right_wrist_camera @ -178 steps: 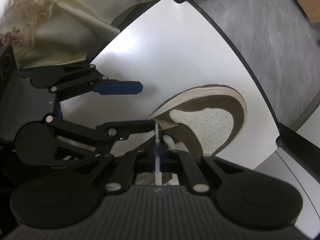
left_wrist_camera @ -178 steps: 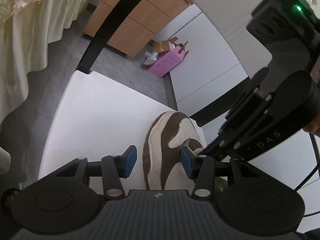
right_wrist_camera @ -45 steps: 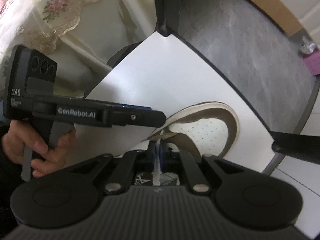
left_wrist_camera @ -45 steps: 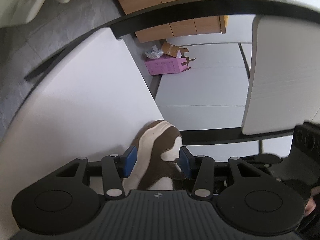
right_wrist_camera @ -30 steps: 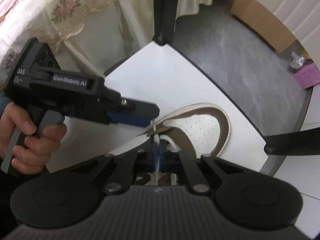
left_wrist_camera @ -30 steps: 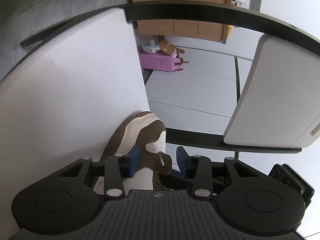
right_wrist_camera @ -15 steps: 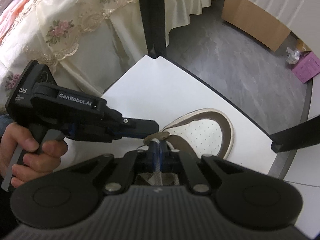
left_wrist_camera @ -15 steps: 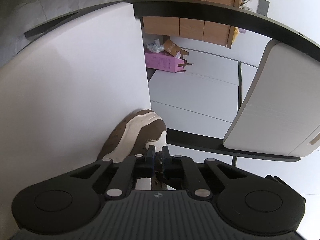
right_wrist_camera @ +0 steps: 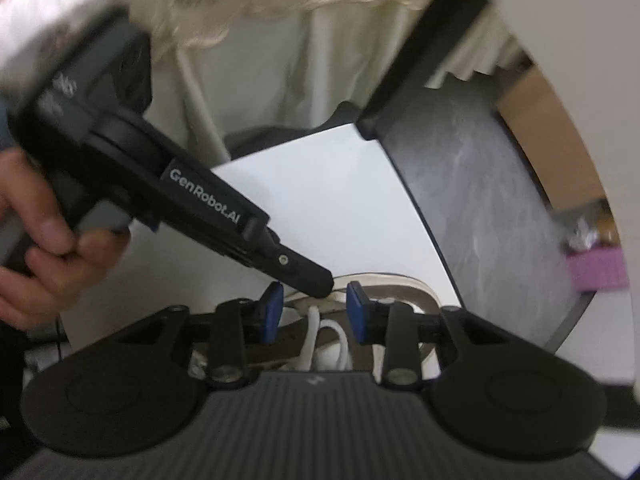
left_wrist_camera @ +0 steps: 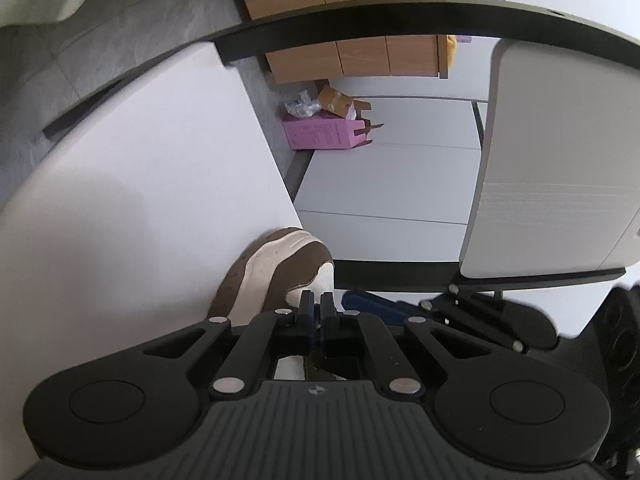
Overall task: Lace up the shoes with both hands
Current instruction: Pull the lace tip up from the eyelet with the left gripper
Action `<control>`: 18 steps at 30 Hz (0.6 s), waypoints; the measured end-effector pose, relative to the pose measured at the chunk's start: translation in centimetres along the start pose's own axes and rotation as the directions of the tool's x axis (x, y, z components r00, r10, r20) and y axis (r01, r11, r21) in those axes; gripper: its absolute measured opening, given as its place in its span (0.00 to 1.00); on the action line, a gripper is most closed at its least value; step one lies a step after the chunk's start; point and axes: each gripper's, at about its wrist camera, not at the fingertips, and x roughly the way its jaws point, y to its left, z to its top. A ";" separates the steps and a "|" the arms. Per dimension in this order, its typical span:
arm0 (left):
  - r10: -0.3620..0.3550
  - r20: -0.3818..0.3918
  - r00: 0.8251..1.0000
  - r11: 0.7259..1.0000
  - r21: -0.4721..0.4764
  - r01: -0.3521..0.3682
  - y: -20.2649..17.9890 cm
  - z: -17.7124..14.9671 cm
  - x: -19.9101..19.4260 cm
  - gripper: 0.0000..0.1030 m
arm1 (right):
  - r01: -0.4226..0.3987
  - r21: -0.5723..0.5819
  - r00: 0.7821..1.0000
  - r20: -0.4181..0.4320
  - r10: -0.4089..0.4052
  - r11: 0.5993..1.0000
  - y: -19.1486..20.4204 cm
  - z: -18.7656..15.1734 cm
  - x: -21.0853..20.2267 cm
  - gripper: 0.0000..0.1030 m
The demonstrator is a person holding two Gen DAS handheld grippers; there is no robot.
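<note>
A brown and off-white shoe [left_wrist_camera: 276, 268] is seen lying on the white table [left_wrist_camera: 132, 184], its toe close to the table's far edge. The toe box is off-white, edged in brown, above a pale sole. A white lace [right_wrist_camera: 316, 332] is seen looped loosely over the tongue area; its ends cannot be made out, the right wrist view being blurred.

desk [left_wrist_camera: 132, 184]: white top, dark frame
floor [left_wrist_camera: 48, 80]: grey stone-look tile
pink box [left_wrist_camera: 324, 136]: on floor, beside open cardboard box [left_wrist_camera: 340, 102]
wooden cabinet [left_wrist_camera: 352, 24]: behind both boxes
lace-edged cream cloth [right_wrist_camera: 248, 20]: hung past desk corner, blurred
</note>
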 end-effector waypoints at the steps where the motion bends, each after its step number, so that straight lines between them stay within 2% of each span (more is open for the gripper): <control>1: -0.001 0.001 1.000 1.000 -0.004 0.001 0.0 0.0 -0.1 0.03 | -0.002 -0.023 1.000 -0.016 0.002 1.000 0.1 0.4 0.2 0.33; 6: 0.013 -0.008 1.000 1.000 0.012 -0.013 -0.1 0.3 -0.1 0.03 | -0.024 -0.122 0.997 -0.080 0.014 0.992 0.8 2.0 0.9 0.32; 8: 0.018 -0.004 1.000 1.000 0.008 -0.018 -0.2 0.1 -0.1 0.03 | -0.019 -0.166 0.995 -0.101 0.002 0.986 1.0 2.2 1.2 0.29; 9: 0.025 0.002 1.000 1.000 0.015 -0.025 -0.4 0.1 -0.2 0.02 | -0.015 -0.176 0.993 -0.119 -0.006 0.984 0.9 2.3 1.4 0.24; 12: 0.039 0.047 0.998 0.999 0.036 -0.041 -0.9 0.4 -1.1 0.02 | -0.024 -0.137 0.992 -0.126 0.007 0.990 0.4 2.2 1.5 0.23; 14: 0.045 0.080 0.996 0.998 0.044 -0.049 -1.2 0.7 -1.8 0.02 | -0.028 -0.152 0.991 -0.137 0.007 0.988 0.6 1.9 1.5 0.21; 18: 0.062 0.159 0.985 0.996 0.057 -0.072 -1.8 1.6 -3.6 0.02 | -0.023 -0.126 0.992 -0.126 0.007 0.992 0.5 1.1 1.5 0.21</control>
